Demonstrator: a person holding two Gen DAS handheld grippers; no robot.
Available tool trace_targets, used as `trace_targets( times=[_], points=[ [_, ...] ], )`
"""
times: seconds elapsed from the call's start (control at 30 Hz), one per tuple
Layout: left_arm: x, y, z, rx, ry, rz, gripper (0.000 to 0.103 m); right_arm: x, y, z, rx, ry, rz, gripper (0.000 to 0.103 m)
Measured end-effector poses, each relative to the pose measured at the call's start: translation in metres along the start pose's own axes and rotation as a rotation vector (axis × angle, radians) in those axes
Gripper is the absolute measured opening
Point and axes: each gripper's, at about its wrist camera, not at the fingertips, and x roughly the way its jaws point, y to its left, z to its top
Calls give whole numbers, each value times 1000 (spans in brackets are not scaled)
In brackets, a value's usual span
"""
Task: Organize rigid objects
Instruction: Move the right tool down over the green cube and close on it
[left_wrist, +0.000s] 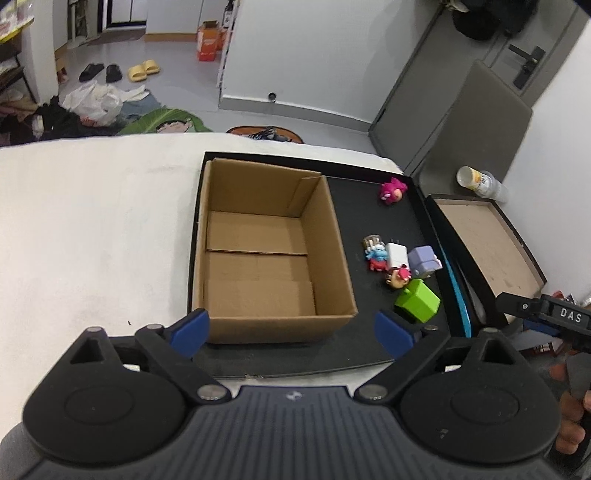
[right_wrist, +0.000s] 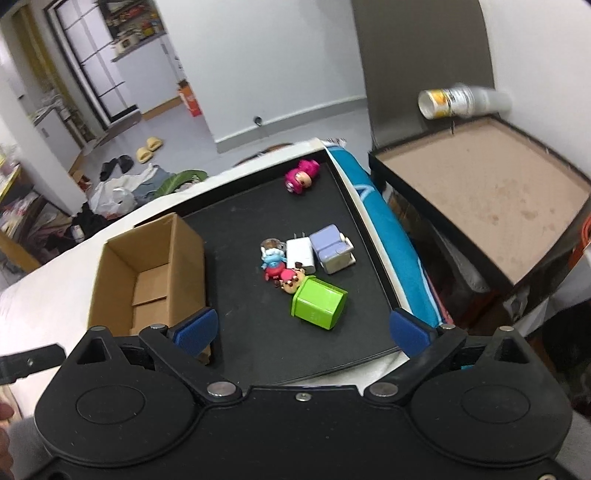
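An empty open cardboard box (left_wrist: 258, 251) (right_wrist: 147, 273) stands on the left part of a black tray (left_wrist: 369, 343) (right_wrist: 258, 332). To its right lies a cluster of small toys: a green block (left_wrist: 417, 300) (right_wrist: 319, 303), a white charger (left_wrist: 397, 254) (right_wrist: 301, 254), a lilac block (left_wrist: 424, 261) (right_wrist: 332, 249), a blue and red figure (left_wrist: 376, 256) (right_wrist: 272, 263) and a brown figure (left_wrist: 399, 277) (right_wrist: 291, 281). A pink figure (left_wrist: 393, 190) (right_wrist: 301, 176) lies apart at the far side. My left gripper (left_wrist: 291, 332) hangs open over the box's near wall. My right gripper (right_wrist: 304, 332) hangs open above the tray, just short of the green block.
The tray rests on a white surface (left_wrist: 92, 229). To the right stands a dark box with a brown top (left_wrist: 487, 243) (right_wrist: 487, 206), a tipped cup stack (left_wrist: 480, 182) (right_wrist: 461, 99) behind it. A blue item (right_wrist: 391, 236) lines the tray's right side. Slippers and bags litter the floor beyond.
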Motion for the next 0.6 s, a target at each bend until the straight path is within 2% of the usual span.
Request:
trace_targets(
  times=[0.1, 0.27, 0.37, 0.43, 0.6],
  points=[
    [9, 11, 4, -34, 19, 0, 91, 16, -6, 2, 64, 15, -25, 98],
    [23, 25, 12, -56, 45, 16, 84, 38, -7, 7, 91, 30, -29, 95],
    [31, 33, 15, -77, 60, 13, 72, 52, -7, 11, 112, 47, -31, 92],
    [37, 39, 17, -96, 72, 35, 61, 60, -8, 13, 122, 48, -48, 91],
    [52, 52, 19, -127, 121, 33, 52, 83, -12, 15, 142, 44, -97, 91]
  ],
)
